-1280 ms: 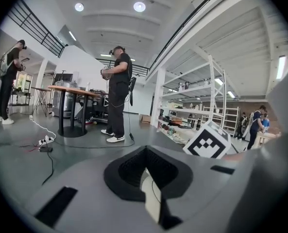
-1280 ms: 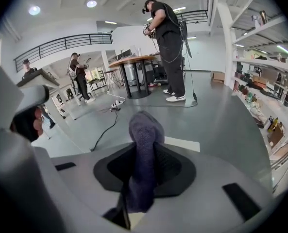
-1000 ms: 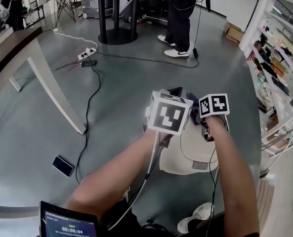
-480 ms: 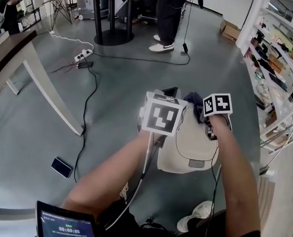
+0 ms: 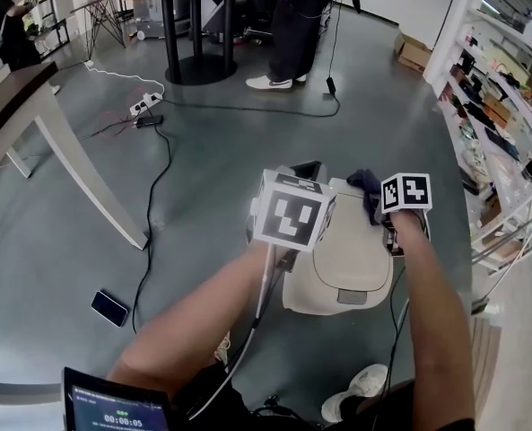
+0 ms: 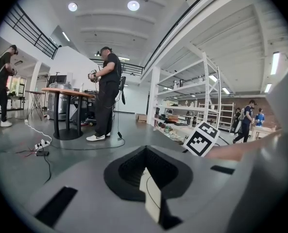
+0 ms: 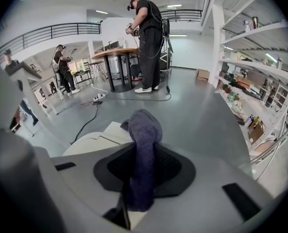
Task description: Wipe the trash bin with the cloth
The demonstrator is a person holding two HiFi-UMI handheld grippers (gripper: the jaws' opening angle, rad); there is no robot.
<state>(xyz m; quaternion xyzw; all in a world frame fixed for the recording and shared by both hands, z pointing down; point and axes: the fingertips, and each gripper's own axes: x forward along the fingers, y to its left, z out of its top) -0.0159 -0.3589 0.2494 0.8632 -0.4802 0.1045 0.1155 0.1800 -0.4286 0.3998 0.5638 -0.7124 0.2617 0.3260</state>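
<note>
The cream trash bin (image 5: 342, 263) stands on the grey floor right below me, its lid closed. My right gripper (image 5: 382, 206) is over the bin's far right corner, shut on a dark blue cloth (image 7: 143, 135). The cloth (image 5: 368, 185) bunches up past the jaws and touches the bin's top edge (image 7: 97, 137). My left gripper (image 5: 303, 171) sits at the bin's far left edge. In the left gripper view its jaws (image 6: 146, 178) look closed, nothing shows between them, and the bin is out of sight.
A phone (image 5: 109, 308) and a black cable (image 5: 153, 196) lie on the floor to the left, near a slanted table leg (image 5: 77, 164). Shelving (image 5: 508, 115) lines the right side. A person (image 5: 292, 25) stands by a round table (image 5: 194, 25) ahead. A tablet (image 5: 113, 409) is at the bottom.
My right gripper has carried the cloth slightly right, to the bin's far right corner. More of the bin lid shows. The left gripper has hardly moved.
</note>
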